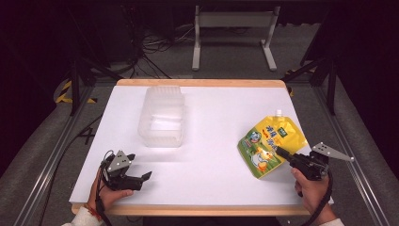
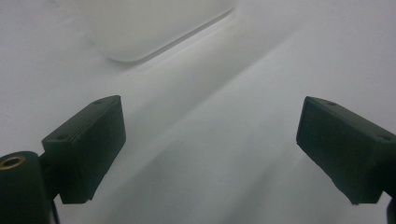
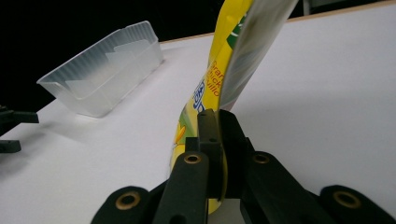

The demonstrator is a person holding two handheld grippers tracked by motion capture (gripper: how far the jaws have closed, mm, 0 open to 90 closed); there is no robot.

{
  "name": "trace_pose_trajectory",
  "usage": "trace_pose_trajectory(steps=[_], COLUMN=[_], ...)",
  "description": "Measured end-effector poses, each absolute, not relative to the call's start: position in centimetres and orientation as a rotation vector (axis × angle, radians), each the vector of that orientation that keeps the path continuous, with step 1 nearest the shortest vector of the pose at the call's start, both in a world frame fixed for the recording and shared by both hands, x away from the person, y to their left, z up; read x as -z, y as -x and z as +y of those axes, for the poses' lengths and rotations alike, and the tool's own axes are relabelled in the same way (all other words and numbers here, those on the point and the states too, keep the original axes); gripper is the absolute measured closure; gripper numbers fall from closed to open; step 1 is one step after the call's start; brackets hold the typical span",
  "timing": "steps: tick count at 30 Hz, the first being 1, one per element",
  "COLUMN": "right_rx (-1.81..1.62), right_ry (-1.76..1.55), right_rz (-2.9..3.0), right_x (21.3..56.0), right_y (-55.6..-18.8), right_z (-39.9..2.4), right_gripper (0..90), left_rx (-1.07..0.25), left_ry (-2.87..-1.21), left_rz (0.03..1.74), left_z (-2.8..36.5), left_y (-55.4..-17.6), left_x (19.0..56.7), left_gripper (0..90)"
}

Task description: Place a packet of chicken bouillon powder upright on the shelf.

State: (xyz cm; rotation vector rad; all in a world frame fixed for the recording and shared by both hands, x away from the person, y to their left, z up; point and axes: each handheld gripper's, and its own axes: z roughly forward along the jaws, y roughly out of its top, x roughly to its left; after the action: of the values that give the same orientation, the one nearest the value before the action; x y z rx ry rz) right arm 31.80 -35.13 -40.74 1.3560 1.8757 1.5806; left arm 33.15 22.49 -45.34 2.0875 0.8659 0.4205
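Observation:
A yellow spouted pouch with a cartoon duck print sits at the right of the white table. My right gripper is shut on its lower right edge; in the right gripper view the pouch stands up between the closed jaws, its silver back showing. My left gripper rests near the front left edge, open, with nothing between its fingers. A translucent plastic bin stands left of centre, its corner ahead of the left gripper.
The white table top has a wooden rim at the far and near edges. Beyond it are a dark floor, cables and a metal stand. In the right gripper view, the bin lies far left.

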Motion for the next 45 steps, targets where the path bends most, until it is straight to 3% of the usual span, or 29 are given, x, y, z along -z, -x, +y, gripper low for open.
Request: trace_pose_trajectory(steps=[20,45], right_rx=[-1.492,-1.550], right_ry=[-1.060,-0.830], right_rz=[1.964,2.025], right_x=[37.1,33.5], right_y=[-32.8,-38.9], right_z=[-30.9,-21.5], right_gripper=[90.0,90.0], left_rx=[-0.432,-0.423], left_ry=[-2.087,-2.089], left_rz=[0.881,0.868], left_z=[23.3,23.4], left_y=[-32.2,-32.2], left_x=[45.4,45.4], left_gripper=[8.9,9.0])
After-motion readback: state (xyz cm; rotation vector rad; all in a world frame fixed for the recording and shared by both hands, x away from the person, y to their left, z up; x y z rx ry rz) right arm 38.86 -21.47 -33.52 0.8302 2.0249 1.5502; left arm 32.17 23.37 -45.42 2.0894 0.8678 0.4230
